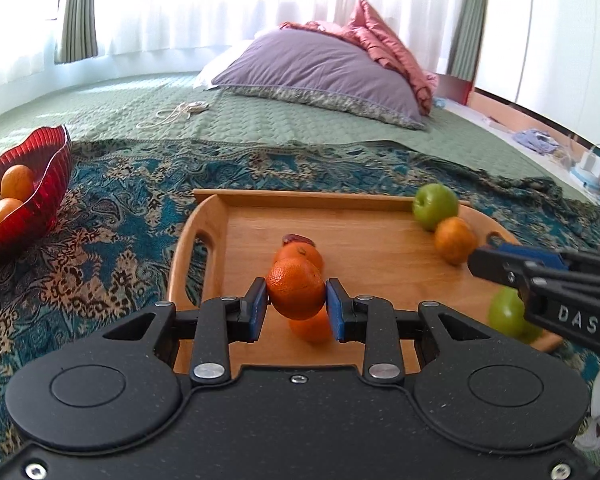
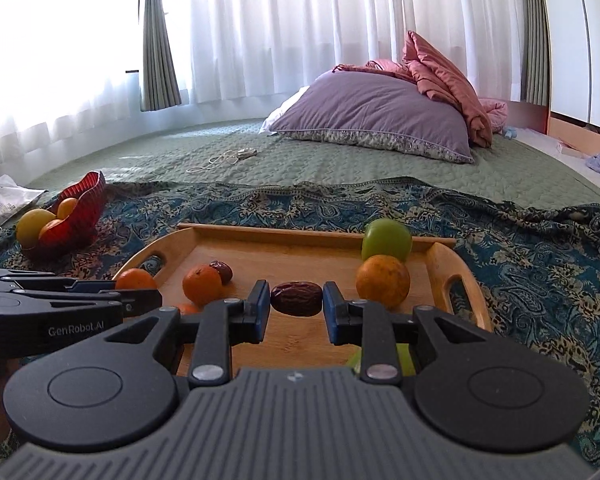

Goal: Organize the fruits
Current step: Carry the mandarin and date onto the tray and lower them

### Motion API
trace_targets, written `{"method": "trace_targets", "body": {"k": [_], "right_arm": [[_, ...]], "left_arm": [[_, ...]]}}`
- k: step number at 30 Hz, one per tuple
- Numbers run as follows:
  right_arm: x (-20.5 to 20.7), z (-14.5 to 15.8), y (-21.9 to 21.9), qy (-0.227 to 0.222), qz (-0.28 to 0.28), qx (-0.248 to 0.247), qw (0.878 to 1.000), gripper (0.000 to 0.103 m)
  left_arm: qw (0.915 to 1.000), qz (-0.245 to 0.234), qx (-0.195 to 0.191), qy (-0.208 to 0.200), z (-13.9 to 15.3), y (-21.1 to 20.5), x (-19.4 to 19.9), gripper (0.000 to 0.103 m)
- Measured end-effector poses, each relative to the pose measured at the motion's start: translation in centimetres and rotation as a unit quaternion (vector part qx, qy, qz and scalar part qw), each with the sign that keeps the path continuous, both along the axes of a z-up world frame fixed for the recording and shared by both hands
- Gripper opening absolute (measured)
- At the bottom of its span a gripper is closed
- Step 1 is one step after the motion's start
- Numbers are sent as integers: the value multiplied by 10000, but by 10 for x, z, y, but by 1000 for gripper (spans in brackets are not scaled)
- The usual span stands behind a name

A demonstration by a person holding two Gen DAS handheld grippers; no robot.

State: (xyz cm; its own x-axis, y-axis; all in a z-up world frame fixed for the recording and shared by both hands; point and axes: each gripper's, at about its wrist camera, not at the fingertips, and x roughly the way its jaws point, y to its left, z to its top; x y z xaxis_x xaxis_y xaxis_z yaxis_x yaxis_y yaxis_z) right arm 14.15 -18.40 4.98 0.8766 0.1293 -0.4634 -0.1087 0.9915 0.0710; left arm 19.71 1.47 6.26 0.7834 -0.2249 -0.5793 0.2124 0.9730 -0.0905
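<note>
A wooden tray (image 1: 380, 248) lies on the patterned blanket and also shows in the right wrist view (image 2: 300, 236). My left gripper (image 1: 296, 306) is shut on an orange (image 1: 296, 294) and holds it above the tray. More oranges (image 1: 300, 254) lie under and behind it. My right gripper (image 2: 296, 306) is shut on a brown date (image 2: 296, 299) above the tray. A green apple (image 2: 386, 238) and an orange (image 2: 382, 280) sit at the tray's far right. Another orange (image 2: 202, 284) and a date (image 2: 222, 270) lie at its left. A second green apple (image 1: 508, 316) sits near the right gripper.
A red ribbed bowl (image 1: 40, 168) with oranges and a yellow fruit stands left on the blanket, also in the right wrist view (image 2: 84, 200). A purple pillow (image 1: 328, 68) and a pink quilt lie on the bed behind. A white cable (image 1: 176, 114) lies mid-bed.
</note>
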Motion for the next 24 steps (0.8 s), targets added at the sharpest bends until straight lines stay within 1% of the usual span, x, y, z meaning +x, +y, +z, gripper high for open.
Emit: {"method": "trace_targets", "body": {"k": [5,10,19,24], "right_arm": [[23,-9,-1,289,-25,79,9995,33],[39,-18,2,484,-37,68,9988,33],[52,-27,2,657,-91,98,9978,33],[59,-29,-3,739,-140,259,9968,33]], "left_arm": [[9997,118,-34,212,-8,6,23,30],[9996,140,77,236,-17,7,31,30],[9994,112,170,265,-25,6,39,30],[9994,110,193,275,-28,7,44,30]]}}
